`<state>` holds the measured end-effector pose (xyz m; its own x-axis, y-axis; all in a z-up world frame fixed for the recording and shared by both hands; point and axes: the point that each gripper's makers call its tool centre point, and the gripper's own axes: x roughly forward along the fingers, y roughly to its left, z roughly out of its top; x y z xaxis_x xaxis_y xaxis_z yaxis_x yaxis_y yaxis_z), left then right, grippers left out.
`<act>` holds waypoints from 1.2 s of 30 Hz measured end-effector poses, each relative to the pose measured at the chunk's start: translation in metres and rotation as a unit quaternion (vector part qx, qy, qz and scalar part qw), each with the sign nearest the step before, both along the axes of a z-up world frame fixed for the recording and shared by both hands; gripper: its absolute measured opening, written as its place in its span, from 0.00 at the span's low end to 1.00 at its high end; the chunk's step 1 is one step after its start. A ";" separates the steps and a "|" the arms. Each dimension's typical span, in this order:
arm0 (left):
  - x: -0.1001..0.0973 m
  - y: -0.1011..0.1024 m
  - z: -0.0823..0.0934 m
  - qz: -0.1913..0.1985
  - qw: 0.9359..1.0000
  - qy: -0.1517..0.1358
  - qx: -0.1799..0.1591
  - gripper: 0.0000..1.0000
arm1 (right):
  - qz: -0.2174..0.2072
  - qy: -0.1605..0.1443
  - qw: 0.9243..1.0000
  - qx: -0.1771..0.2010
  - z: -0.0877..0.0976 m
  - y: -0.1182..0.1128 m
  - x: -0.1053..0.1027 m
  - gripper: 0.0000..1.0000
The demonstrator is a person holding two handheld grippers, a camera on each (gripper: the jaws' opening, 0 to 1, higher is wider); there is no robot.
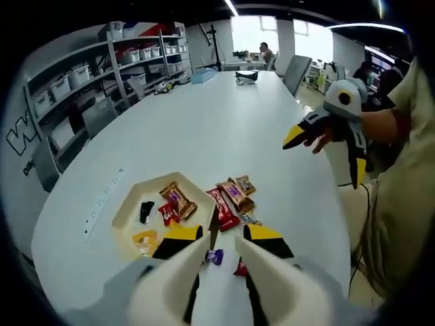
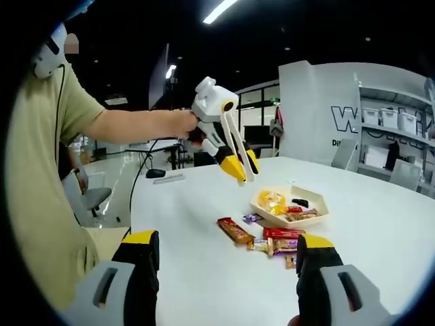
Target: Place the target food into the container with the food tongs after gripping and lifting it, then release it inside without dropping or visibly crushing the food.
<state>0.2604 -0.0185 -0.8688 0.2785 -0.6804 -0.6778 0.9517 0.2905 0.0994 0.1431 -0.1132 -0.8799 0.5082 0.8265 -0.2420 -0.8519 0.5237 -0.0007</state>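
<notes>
My left gripper [image 1: 223, 234] hovers over the white table [image 1: 204, 122], shut on thin metal food tongs [image 1: 213, 227] that run forward between its yellow tips. Below it a cream hexagonal container [image 1: 126, 207] holds several wrapped snacks. More wrapped bars [image 1: 231, 197] lie just right of the container, and a purple candy [image 1: 215, 257] lies under the jaws. In the right gripper view, the left gripper [image 2: 243, 166] hangs with the tongs [image 2: 234, 139] above the container [image 2: 319, 212] and the bars [image 2: 234, 231]. My right gripper [image 2: 225, 248] stands open and apart from the food. It is also visible from the left [image 1: 325, 153], held in a hand.
Shelving with storage bins [image 1: 81, 75] and grey chairs [image 1: 98, 115] line the table's left side. A person sits at the far end [image 1: 265, 51], past a small object [image 1: 246, 76] on the table. The near table edge [image 1: 343, 224] runs close to the person holding the grippers.
</notes>
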 end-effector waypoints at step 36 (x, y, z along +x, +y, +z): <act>-0.037 -0.010 -0.046 -0.081 0.996 0.028 0.008 0.23 | 0.002 0.001 1.000 -0.001 -0.001 0.001 -0.001 0.82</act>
